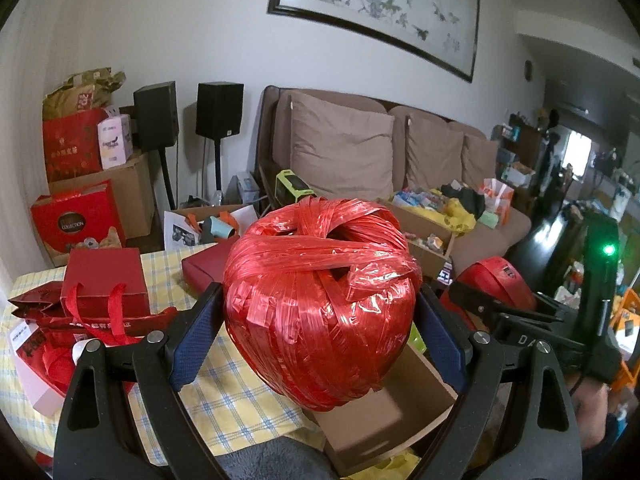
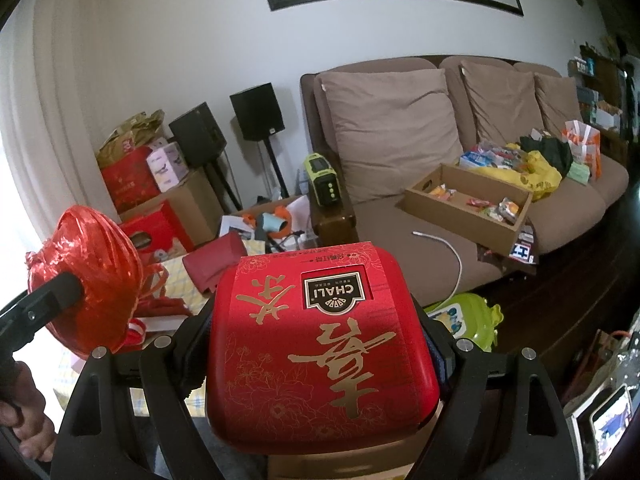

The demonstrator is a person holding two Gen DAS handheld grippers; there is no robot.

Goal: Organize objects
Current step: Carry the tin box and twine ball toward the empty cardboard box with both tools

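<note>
A: In the left wrist view, what does the left gripper [image 1: 320, 312] hold?

B: It holds a red ball of plastic twine [image 1: 320, 300] in the center of the frame. The 2 fingers [image 1: 196, 336] with blue pads press on its left and right sides, so the jaws stand wide but clamped on the ball. The ball hangs above an open cardboard box [image 1: 384, 408] in the lower middle, and I cannot tell if it touches it. To the left is a table with a yellow checked cloth [image 1: 224, 392], and a red gift bag [image 1: 104, 284] with ribbon handles stands on it at the left edge.

A: Is the other gripper visible there?

B: Yes, at the right edge. The right gripper [image 1: 500, 300] carries a red tin [image 1: 496, 280], seen only partly. Behind, a brown sofa [image 1: 360, 148] fills the upper middle.

A: And the right wrist view?

B: The right gripper [image 2: 316, 344] pinches the red tin [image 2: 320, 340] with gold characters and a "CHALI" label, in the lower center. Its fingers [image 2: 196, 340] press on the 2 sides of the tin, jaws wide apart but closed on it. Under the tin a strip of cardboard box [image 2: 344, 460] shows at the bottom edge.

A: Where is the twine ball here?

B: At the left of the frame, the red ball of plastic twine [image 2: 92, 276] sits in the left gripper [image 2: 68, 292], and a hand [image 2: 24, 412] grips the handle in the lower left corner. On the sofa [image 2: 400, 128], in the right half, lies a cardboard tray [image 2: 468, 208] with small packets.
</note>
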